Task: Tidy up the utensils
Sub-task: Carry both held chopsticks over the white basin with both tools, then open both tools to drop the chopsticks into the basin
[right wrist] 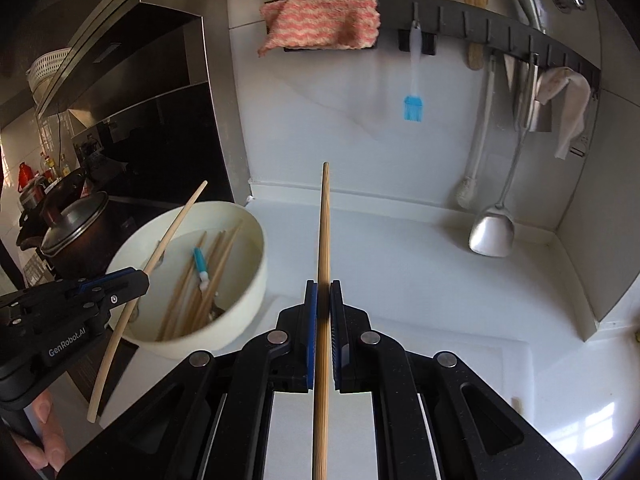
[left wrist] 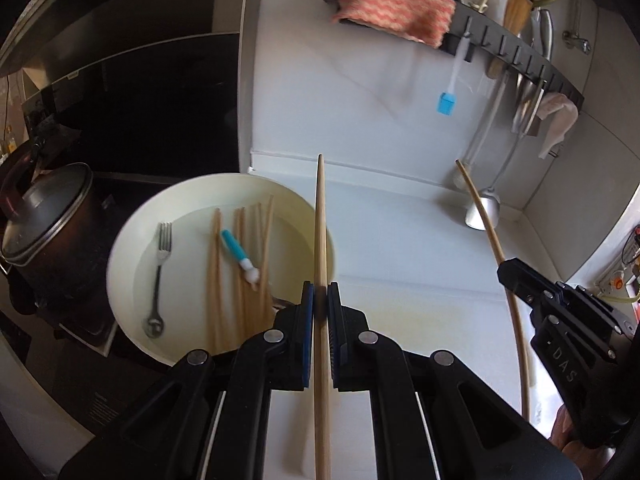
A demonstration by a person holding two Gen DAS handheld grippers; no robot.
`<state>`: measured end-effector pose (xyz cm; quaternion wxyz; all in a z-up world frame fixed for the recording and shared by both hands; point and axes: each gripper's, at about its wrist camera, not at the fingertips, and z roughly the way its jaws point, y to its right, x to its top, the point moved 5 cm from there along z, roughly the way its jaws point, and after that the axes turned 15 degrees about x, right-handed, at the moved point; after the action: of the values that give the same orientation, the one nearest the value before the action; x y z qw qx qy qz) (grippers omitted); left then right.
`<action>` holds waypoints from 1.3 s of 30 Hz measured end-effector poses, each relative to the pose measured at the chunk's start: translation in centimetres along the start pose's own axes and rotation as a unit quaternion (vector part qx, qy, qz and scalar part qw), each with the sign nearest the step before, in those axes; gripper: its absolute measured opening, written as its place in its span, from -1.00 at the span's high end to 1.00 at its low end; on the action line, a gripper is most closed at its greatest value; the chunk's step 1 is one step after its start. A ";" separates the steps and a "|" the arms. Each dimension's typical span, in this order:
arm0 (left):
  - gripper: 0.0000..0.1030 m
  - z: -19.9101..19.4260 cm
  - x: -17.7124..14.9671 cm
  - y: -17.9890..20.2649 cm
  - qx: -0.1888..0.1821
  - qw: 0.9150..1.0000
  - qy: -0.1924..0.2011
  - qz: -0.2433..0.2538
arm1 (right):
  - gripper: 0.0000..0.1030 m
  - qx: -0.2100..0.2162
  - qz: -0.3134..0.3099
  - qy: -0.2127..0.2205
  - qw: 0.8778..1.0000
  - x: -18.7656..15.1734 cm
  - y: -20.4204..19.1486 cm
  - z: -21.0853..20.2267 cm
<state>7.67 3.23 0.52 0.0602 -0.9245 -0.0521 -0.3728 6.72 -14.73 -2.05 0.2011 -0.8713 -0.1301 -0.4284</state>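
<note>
We pinch one chopstick (left wrist: 320, 216) tight in our left hand-held gripper (left wrist: 320, 300) and another chopstick (right wrist: 324, 232) in our right hand-held gripper (right wrist: 323, 300), above the white counter (right wrist: 400, 260). More chopsticks (left wrist: 240, 264) lie in the bowl (left wrist: 132, 240) at left.

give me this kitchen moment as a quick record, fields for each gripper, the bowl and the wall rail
left gripper: shut on a chopstick, above the counter
right gripper: shut on another chopstick
bowl: white, on the counter, holds a fork, several chopsticks and a small blue-handled brush
wall rail: pink cloth, blue basting brush, metal spatula, white rag
pot: lidded, left of the bowl
</note>
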 end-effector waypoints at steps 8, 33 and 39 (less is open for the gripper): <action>0.85 4.6 2.9 -9.3 0.030 0.999 -0.021 -0.010 | 0.88 0.032 0.000 -0.016 0.999 4.3 -6.7 7.2; 0.85 13.9 2.1 -12.8 0.047 0.991 -0.122 -0.030 | 0.88 0.112 0.024 -0.171 0.979 2.5 -10.4 22.2; 0.85 15.2 1.8 -12.7 0.053 0.989 -0.137 -0.032 | 0.88 0.116 0.033 -0.186 0.975 2.4 -10.2 24.0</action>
<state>17.57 18.13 -8.19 0.0894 -0.9601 -0.1093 -0.2412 20.76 5.46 -10.92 0.2872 -0.9100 -0.1856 -0.2344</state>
